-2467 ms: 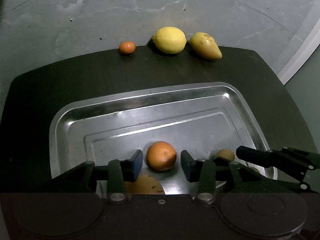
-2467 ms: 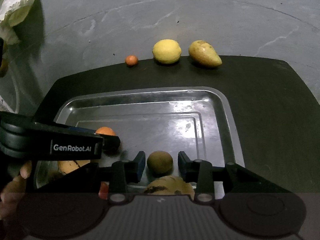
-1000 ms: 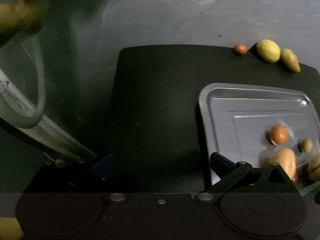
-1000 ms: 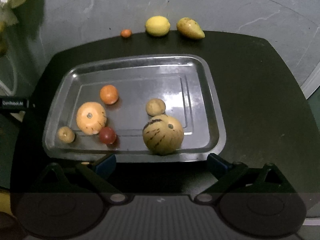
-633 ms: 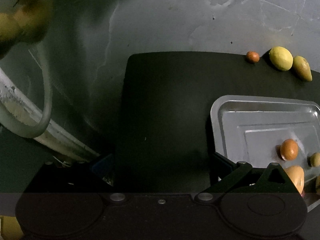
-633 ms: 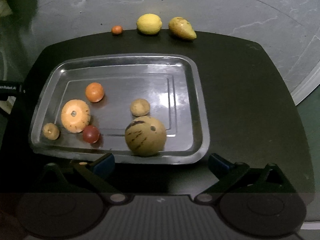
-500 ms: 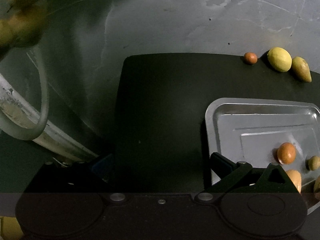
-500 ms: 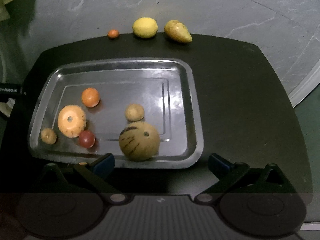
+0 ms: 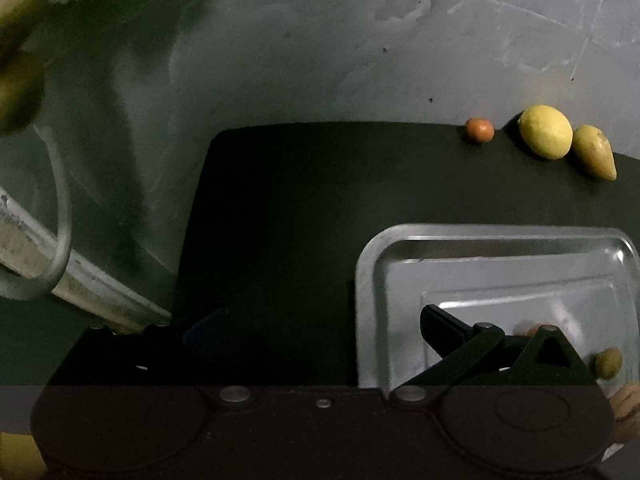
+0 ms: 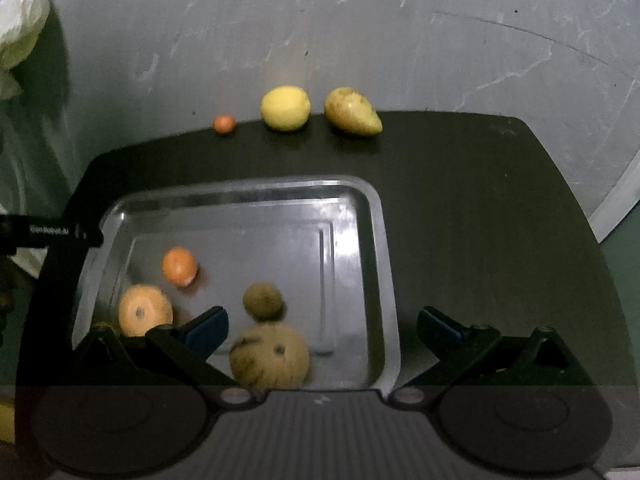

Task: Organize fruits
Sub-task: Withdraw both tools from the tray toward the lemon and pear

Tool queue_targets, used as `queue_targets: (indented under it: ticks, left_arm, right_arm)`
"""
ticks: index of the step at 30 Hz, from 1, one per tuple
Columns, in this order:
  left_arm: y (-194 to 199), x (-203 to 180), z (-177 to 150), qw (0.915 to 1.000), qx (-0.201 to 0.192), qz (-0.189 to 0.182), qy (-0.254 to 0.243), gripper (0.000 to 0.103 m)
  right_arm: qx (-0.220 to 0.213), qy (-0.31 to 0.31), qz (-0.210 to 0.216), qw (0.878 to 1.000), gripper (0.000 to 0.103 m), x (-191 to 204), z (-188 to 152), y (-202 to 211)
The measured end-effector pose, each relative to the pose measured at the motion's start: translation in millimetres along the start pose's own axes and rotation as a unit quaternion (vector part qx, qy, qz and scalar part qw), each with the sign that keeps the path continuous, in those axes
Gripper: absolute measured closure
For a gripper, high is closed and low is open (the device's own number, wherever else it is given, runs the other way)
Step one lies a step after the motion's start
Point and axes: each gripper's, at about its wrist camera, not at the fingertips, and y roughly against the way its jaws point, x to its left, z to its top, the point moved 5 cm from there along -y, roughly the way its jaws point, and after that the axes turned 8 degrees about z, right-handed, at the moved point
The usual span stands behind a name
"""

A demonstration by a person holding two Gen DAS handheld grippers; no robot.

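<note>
Left gripper [image 9: 320, 328]: matte black body showing two round moulded discs, two silver pivot screws at 5 and 7 o'clock plus a small centre rivet, and black linkage arms ending in blue-padded fingers [image 9: 440, 326]. Right gripper [image 10: 322, 328]: matching black build, carrying a ribbed grey centre panel at 6 o'clock, silver screws and blue pads.

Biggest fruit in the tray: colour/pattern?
The big round fruit is tan-yellow with dark streaks on one side; right wrist view shows it best.
</note>
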Motion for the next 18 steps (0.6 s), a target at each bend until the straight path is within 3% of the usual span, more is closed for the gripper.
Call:
queue_targets:
  ticks: [18]
  left_arm:
    - [-10.1,-71.7,57.9,0.999,-0.033,-0.021,-0.023,0.001]
  right_arm:
    - [-0.032,0.036,0.057,0.997,0.0,-11.4,70.4,-62.7]
